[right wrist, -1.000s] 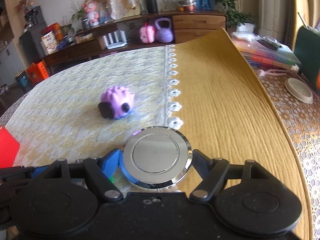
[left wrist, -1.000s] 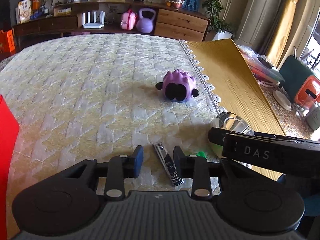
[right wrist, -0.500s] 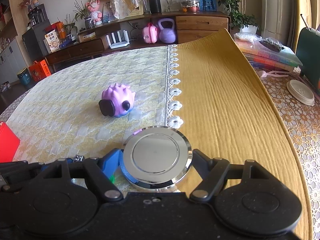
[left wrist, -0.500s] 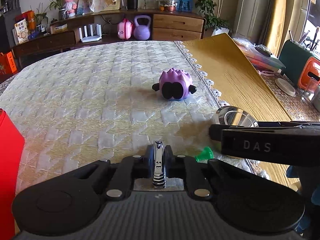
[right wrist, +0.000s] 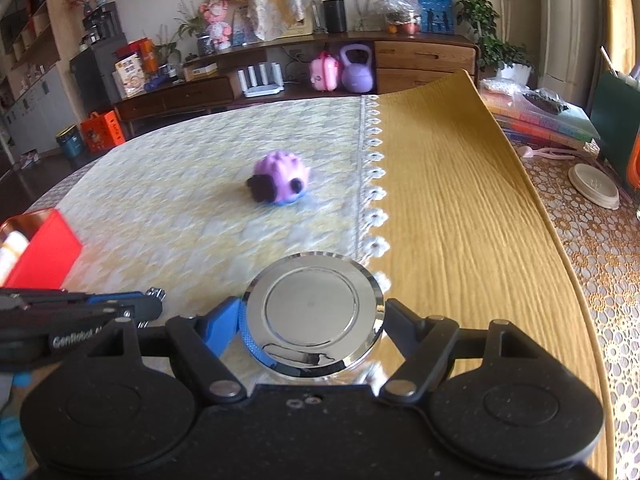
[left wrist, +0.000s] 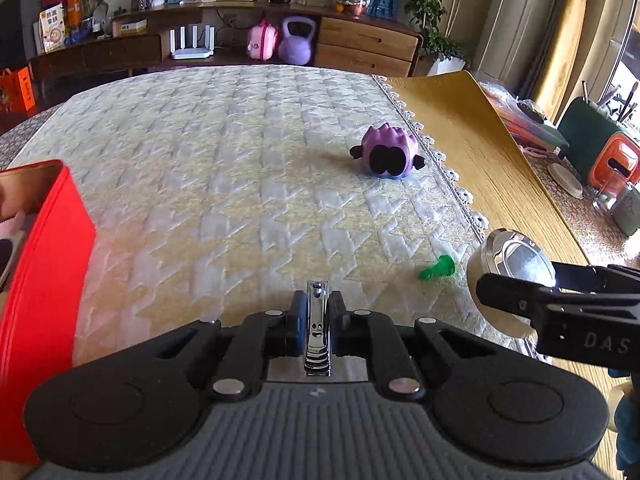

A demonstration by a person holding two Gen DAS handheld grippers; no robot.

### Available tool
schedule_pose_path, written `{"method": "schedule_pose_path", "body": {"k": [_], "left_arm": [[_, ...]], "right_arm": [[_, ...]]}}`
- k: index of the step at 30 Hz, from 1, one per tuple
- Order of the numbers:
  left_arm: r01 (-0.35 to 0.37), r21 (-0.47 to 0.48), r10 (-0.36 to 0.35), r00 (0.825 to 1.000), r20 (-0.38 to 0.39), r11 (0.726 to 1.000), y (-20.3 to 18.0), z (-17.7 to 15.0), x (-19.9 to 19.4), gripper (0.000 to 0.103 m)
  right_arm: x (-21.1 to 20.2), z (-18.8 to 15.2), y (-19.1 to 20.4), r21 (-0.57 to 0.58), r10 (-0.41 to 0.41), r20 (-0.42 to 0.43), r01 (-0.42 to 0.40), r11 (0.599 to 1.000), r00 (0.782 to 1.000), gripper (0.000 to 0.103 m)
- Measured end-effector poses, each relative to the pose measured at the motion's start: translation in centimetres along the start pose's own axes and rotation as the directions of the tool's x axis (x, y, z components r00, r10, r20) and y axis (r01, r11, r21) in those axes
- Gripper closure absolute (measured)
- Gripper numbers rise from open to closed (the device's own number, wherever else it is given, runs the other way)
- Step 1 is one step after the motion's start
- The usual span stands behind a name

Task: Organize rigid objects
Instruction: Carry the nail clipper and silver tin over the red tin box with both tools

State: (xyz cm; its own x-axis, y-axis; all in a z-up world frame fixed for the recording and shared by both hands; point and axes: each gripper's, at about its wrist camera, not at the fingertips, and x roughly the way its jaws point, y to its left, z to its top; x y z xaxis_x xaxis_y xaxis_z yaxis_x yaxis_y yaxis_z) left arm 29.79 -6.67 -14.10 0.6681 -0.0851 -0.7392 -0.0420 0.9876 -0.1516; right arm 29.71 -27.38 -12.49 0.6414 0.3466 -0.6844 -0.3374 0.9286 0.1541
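Both tongs were loaded: the left gripper clamped a slim steel nail clipper, the right gripper a round chrome lid, above the quilted cloth. Either smooth metal piece risked slipping en route to the red tin at nine o'clock; a purple spiky toy waited at one.

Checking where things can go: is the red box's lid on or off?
Off. The red box shows an open top with its shiny inner wall visible in both views; no lid is seen.
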Motion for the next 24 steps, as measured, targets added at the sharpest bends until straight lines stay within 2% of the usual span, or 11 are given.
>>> {"method": "schedule_pose_path", "body": {"k": [11, 24], "left_arm": [[0.023, -0.051, -0.021, 0.999, 0.031, 0.998, 2.7, -0.5, -4.9, 0.092], [0.008, -0.091, -0.002, 0.998, 0.064, 0.996, 7.1, -0.4, -10.7, 0.092]], "right_arm": [[-3.8, -0.8, 4.4, -0.052, 0.063, 0.003, -0.063, 0.997, 0.998, 0.026], [-7.2, -0.5, 10.3, -0.132, 0.113, 0.024, -0.109, 0.985, 0.993, 0.026]]}}
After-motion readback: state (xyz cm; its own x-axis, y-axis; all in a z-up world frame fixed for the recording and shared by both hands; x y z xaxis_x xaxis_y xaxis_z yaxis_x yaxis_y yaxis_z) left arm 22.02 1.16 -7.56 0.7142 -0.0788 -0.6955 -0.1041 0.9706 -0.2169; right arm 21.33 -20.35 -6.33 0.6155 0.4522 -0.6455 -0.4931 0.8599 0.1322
